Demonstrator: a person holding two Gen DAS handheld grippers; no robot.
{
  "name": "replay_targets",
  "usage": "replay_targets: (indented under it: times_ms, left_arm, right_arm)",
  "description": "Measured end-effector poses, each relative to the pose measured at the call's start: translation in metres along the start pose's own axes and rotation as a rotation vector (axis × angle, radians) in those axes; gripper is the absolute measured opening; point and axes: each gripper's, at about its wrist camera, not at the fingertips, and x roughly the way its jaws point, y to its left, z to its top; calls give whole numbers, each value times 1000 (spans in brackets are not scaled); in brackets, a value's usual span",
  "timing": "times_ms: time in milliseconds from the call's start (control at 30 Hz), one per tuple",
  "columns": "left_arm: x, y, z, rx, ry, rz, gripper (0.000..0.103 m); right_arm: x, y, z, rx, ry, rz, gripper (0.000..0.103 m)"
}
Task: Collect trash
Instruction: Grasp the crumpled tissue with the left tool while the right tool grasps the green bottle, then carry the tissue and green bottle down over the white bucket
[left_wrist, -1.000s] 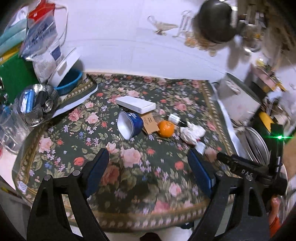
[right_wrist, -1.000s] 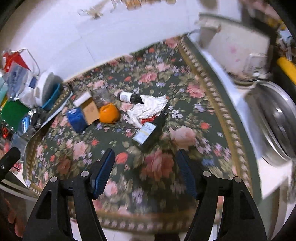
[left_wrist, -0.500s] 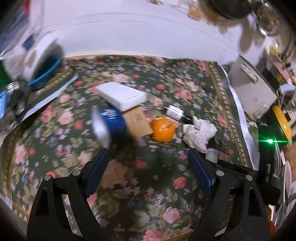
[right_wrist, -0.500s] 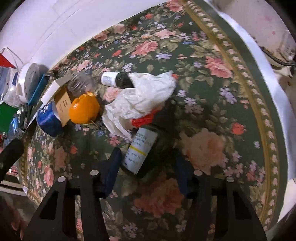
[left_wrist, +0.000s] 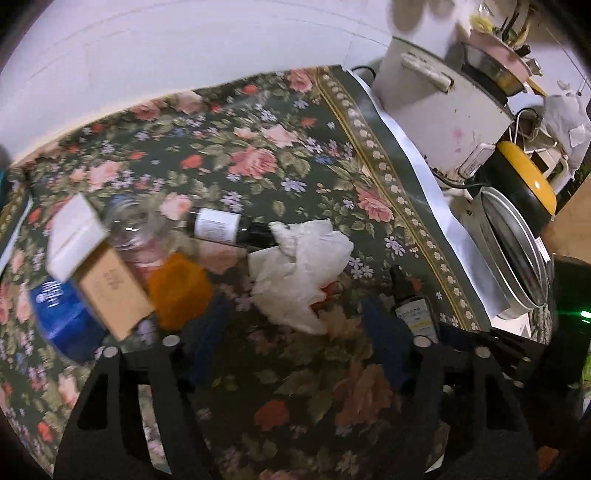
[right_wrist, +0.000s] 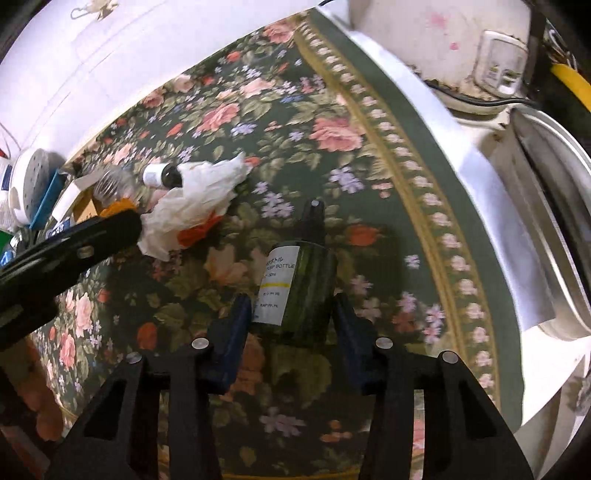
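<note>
A crumpled white tissue (left_wrist: 299, 266) with a red scrap (right_wrist: 195, 232) under it lies on the floral tablecloth (left_wrist: 258, 158). My left gripper (left_wrist: 295, 328) hovers just short of the tissue, jaws closing, pads clear of it. One of its black fingers (right_wrist: 92, 236) shows in the right wrist view beside the tissue. A dark green pump bottle (right_wrist: 295, 284) with a white label lies on its side. My right gripper (right_wrist: 291, 317) straddles its base, jaws closing, pads against both sides. The bottle (left_wrist: 413, 310) also shows beside the left gripper's right finger.
Left of the tissue lie a small dark bottle (left_wrist: 218, 225), an orange (left_wrist: 181, 291), a clear jar (left_wrist: 133, 229), a brown carton (left_wrist: 114, 291), a white box (left_wrist: 74, 232) and a blue cup (left_wrist: 62, 314). A white appliance (left_wrist: 443, 103) and a metal lid (left_wrist: 517, 251) stand right.
The left gripper swung right and down from the cup toward the tissue, and its jaws narrowed. The right gripper dropped onto the pump bottle and its jaws drew in around it.
</note>
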Motion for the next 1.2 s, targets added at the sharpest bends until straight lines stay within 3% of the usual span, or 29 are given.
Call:
replay_targets:
  times_ms: [133,333,533,900,1200]
  left_arm:
    - [23,-1,1,-18,23,8,53]
    - [40,0,-7,-63,52,19,44]
    - [27,-3,-12,-124,-9,24,29]
    - [-62,-24,-19,-108,-181,88,27]
    - [-147,-7,-64,-82,-280,113,27]
  right_arm:
    - [-6,-11,2,-1,-15,-5,41]
    - [-12,-23,6,-9,-36,10,41]
    - [-19,-33,8,-16,-48,52,40]
    - [-61,-20,8,-90,-144,99,39]
    - [-107,26,-17,-135,-236,116,39]
